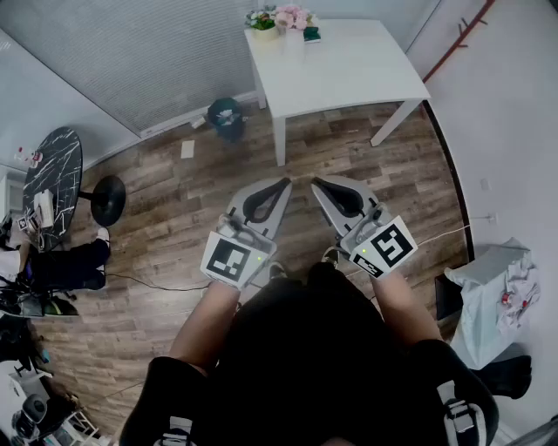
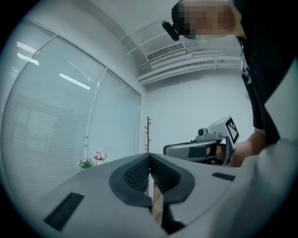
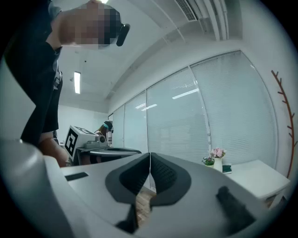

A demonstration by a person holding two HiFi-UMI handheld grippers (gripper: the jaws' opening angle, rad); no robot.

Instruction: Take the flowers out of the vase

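Straight ahead, well apart from me, the flowers (image 1: 294, 15) stood upright in the vase (image 3: 218, 164) on the far surface (image 1: 349, 70). My left gripper (image 1: 285, 182) and right gripper (image 1: 316, 183) were fully closed and empty, neither clearly nearer.

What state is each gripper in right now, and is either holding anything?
Left gripper: closed, holding nothing.
Right gripper: closed, holding nothing.

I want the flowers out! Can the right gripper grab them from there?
Probably not yet: the flowers sit far back on the white table, and wood floor separates it from the shut right gripper.
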